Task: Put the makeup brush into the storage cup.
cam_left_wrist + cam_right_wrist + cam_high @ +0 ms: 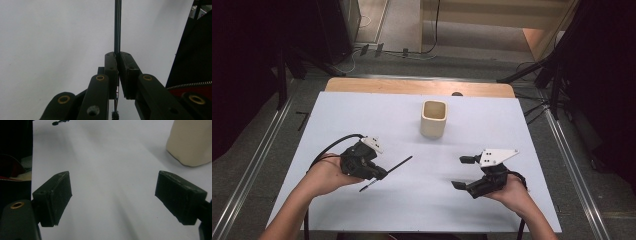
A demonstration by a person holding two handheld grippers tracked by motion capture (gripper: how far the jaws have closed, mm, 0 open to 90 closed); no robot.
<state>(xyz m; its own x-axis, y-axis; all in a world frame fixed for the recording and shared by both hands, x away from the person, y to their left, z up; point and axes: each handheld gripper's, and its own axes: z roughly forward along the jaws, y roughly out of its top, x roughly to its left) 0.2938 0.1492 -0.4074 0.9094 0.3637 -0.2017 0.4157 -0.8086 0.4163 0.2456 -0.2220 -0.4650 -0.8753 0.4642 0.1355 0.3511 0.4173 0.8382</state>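
Item 1: left gripper (378, 173), held in the person's left hand at the near-left of the white table (362, 115). Its jaws are clamped tight on a thin black brush (387, 173); in the left gripper view the brush (117, 27) runs straight up from between the pads, and a small bristled tip shows below the jaws.

Item 2: the brush itself. Slender dark rod, gripped nearer its bristle end, the long handle pointing up and right toward the table's middle. Whether it rests on the surface or is just lifted cannot be told.

Item 3: cream cup (433, 119), upright, open mouth up, standing toward the far middle of the table, well apart from both grippers. Nothing shows inside it.

Item 4: right gripper (464, 172), at the near-right, jaws spread wide with nothing between them; the right gripper view looks along the table with the cup (192, 142) at its upper right.

Status, as judged: pickup of the brush is done. Carrying it to the cup and dropping it in appears still to do.
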